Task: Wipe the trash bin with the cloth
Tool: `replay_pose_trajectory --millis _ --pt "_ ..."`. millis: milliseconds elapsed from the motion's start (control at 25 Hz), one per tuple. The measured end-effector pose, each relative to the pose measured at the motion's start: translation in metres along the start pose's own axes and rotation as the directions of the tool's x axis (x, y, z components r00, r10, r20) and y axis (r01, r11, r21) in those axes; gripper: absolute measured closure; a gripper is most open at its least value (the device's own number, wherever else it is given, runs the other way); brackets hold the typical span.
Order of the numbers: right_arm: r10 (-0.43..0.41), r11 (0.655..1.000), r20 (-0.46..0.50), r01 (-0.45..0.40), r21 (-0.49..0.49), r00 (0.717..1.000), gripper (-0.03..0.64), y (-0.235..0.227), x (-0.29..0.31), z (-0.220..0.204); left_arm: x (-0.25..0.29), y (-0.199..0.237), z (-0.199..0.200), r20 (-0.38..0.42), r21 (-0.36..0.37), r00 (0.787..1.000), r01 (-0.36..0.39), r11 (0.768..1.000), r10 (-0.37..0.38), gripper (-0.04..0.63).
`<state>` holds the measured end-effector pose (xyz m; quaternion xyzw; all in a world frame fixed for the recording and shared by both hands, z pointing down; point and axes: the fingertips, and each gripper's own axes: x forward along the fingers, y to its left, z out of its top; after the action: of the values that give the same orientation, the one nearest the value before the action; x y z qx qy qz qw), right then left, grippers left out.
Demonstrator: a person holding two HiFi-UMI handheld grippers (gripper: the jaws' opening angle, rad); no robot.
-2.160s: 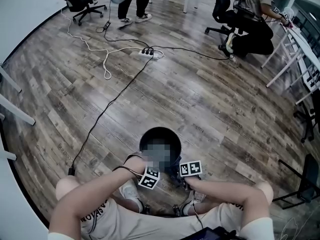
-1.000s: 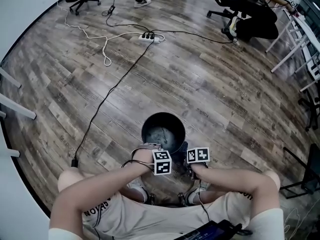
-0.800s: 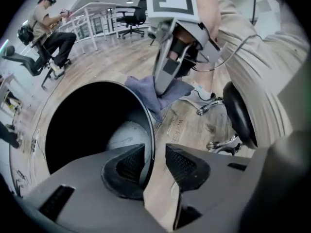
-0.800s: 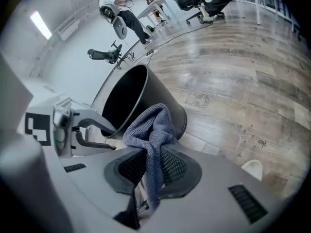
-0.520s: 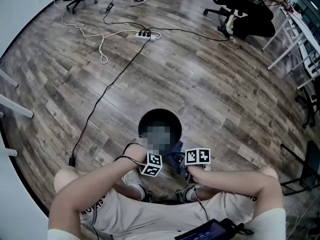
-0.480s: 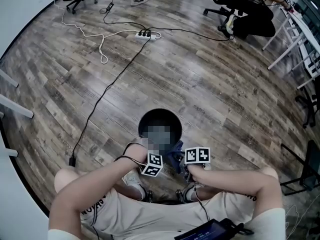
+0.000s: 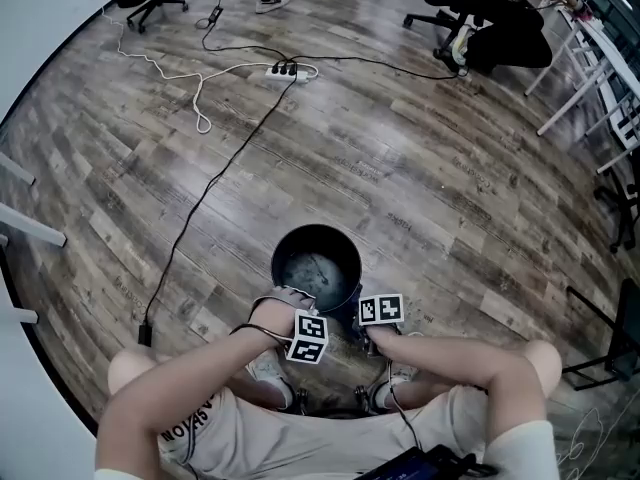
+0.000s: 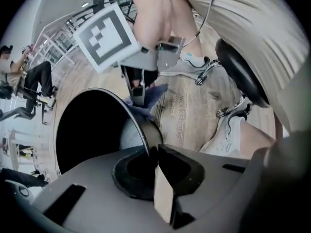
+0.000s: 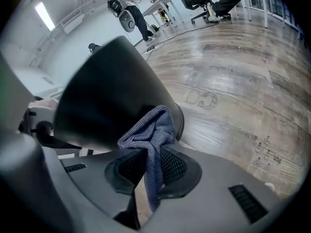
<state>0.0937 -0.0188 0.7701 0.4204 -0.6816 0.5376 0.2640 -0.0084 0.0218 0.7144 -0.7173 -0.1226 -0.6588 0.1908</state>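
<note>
Blue-grey cloth (image 9: 150,127) hangs bunched in the right tongs (image 9: 150,155), whose pads are pinched tight on one fold. The rest of the cloth presses on the outer wall of the black bin (image 7: 318,230) just ahead of them. The left tongs (image 8: 154,154) point straight down. They have just been closing and now clamp the bin's thin rim between their pads. The bin stands upright on the wood floor (image 7: 420,148), directly below both tongs and between the seated person's feet.

The risks appear to lie in both grips. The rim is narrow and smooth, so a hard sideways wipe may slide it out of the left tongs and let the bin tip or skate away. The cloth is caught by a slim fold only, and drag along the wall may pull it free of the right tongs. Bunched as it is, it likely touches just a small patch.

Only the head view shows the whole bin, its pale-smeared bottom and the cable beyond the left tongs, but the marker cubes hide the contact. The left gripper view alone shows the rim between the pads. The right gripper view alone shows the cloth against the wall.
</note>
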Motion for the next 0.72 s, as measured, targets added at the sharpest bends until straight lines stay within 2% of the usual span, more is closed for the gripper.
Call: replay_pose_trajectory --millis 160,320,440,560,640,720 --pt "-0.027 1.0 0.0 0.027 -0.007 1.0 0.555 -0.027 0.039 -0.008 -0.001 0.001 0.005 0.051 -0.043 0.999 0.02 0.999 -0.018 0.56" --pt "-0.042 0.999 -0.01 0.041 -0.025 0.999 0.557 -0.048 0.073 -0.018 -0.001 0.003 0.005 0.066 -0.032 0.998 0.003 0.999 -0.001 0.56" --pt "-0.025 1.0 -0.016 0.025 0.013 1.0 0.555 -0.062 0.093 -0.025 0.0 0.003 0.005 0.077 -0.024 0.997 -0.006 1.0 0.008 0.56" --pt "-0.018 1.0 -0.007 0.018 0.005 1.0 0.556 -0.064 0.093 -0.026 -0.001 0.003 0.006 0.082 -0.023 0.997 -0.008 1.0 0.009 0.558" --pt "-0.056 0.998 -0.006 0.056 -0.024 0.998 0.555 -0.062 0.085 -0.023 -0.001 0.004 0.006 0.084 -0.025 0.996 -0.004 1.0 0.006 0.558" --pt "-0.081 0.997 -0.001 0.081 -0.006 0.997 0.555 -0.058 0.073 -0.017 -0.003 0.006 0.009 0.104 -0.031 0.995 -0.005 1.0 0.008 0.557"
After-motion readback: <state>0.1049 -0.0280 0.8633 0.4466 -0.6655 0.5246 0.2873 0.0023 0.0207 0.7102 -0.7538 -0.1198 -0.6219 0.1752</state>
